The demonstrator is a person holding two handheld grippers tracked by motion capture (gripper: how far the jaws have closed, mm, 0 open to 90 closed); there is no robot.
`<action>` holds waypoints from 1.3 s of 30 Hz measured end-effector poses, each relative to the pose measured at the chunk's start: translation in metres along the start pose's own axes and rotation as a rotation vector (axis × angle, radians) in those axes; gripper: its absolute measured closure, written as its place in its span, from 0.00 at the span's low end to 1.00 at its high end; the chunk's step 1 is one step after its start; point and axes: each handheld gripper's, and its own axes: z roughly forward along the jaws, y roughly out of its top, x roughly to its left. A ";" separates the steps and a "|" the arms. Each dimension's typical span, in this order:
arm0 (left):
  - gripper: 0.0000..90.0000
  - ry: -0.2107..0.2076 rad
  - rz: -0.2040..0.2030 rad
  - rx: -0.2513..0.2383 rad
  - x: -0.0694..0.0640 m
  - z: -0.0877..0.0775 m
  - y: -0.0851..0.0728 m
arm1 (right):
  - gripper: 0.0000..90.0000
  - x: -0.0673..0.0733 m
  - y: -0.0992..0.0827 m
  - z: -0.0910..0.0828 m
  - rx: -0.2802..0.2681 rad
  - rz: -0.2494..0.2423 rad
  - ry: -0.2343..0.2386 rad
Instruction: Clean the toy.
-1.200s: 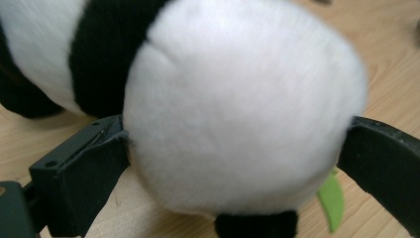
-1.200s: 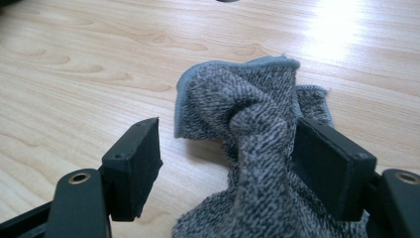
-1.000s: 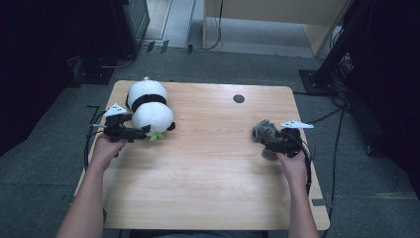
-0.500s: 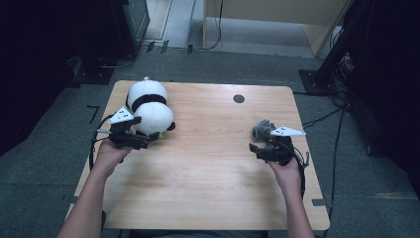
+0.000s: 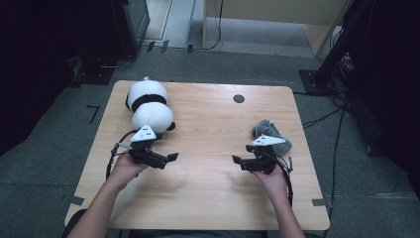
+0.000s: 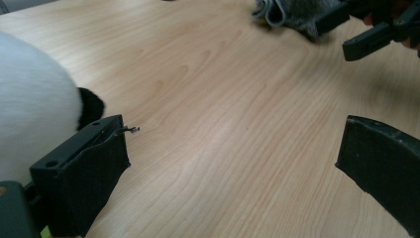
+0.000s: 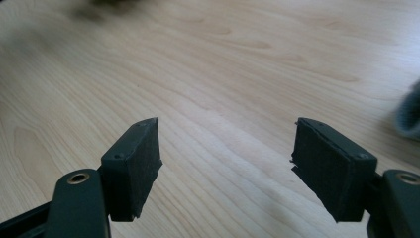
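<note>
Watching now: both hands sit over the bare middle of the light wooden table (image 5: 208,198), grippers pointed toward each other.
Left gripper (image 5: 171,157): lower left of the high view, jaws spread wide with nothing between them; its own view confirms bare wood in the gap.
Right gripper (image 5: 236,159): lower right of centre, jaws apart and empty, pads (image 7: 138,166) clear of the surface.
Plush panda, white with black band and ears (image 5: 148,106): lies in the upper left of the table, just behind the left gripper, apart from it.
Grey furry soft toy (image 5: 270,133): right side of the table, just behind the right gripper, not touched.
What has changed: a second ago each gripper was right beside its toy, left at the panda, right at the grey one; both have since drawn inward and toward the person, leaving the toys where they lay.
Meaning: I judge both toys to be set down and released, so this placing step looks finished; any next pick would need a fresh approach.
</note>
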 end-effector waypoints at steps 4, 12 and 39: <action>0.02 -0.021 -0.003 0.012 -0.008 0.015 -0.006 | 0.30 0.008 -0.001 0.015 0.028 -0.036 0.017; 0.10 -0.026 0.037 0.063 -0.018 0.042 -0.015 | 0.29 0.010 -0.004 0.034 0.062 -0.063 0.024; 0.08 -0.037 0.093 0.240 -0.015 0.068 -0.034 | 0.14 0.023 -0.018 0.063 0.059 -0.181 -0.042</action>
